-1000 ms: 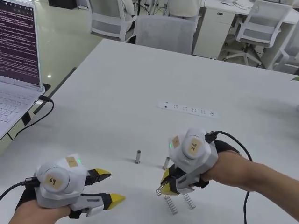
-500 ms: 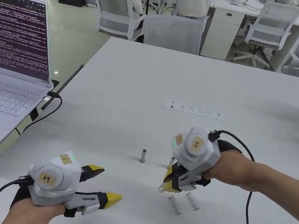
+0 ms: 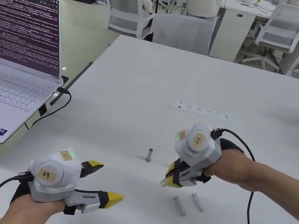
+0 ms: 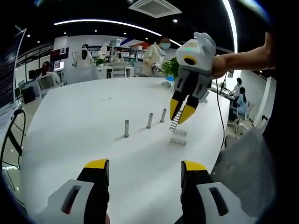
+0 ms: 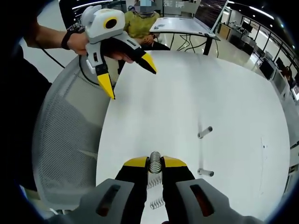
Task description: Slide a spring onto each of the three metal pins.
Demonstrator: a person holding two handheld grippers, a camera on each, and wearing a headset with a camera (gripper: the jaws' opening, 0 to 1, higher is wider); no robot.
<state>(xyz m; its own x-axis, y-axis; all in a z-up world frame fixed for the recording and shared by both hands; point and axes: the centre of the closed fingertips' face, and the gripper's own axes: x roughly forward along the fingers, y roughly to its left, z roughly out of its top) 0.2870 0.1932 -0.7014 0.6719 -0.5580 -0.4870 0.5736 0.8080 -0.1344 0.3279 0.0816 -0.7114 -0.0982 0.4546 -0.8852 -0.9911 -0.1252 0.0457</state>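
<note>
- Holding a spring (image 5: 155, 161) clamped between its closed jaws, the right gripper (image 5: 155, 163) hangs just beside the row of three pins (image 4: 150, 120), at the end of the row farthest from the left gripper (image 4: 145, 168).
- All three pins in the row stand upright and bare, so I judge the task to be at its first spring.
- The held spring sticks out below the jaw tips, with its long axis near upright but a little tilted.
- Its free end is close beside the end pin (image 4: 163, 115) of the row. How high it hangs above that pin I cannot tell.
- The coming move likely turns on bringing that free end over the pin's top, squaring the coil's axis to the pin's, then lowering.
- Two more springs (image 3: 179, 205) lie flat on the table (image 3: 140, 93) near the row, on the person's side of it.
- The left gripper has its jaws spread wide and holds nothing. It is well apart from the row, so the right gripper is the nearer.
</note>
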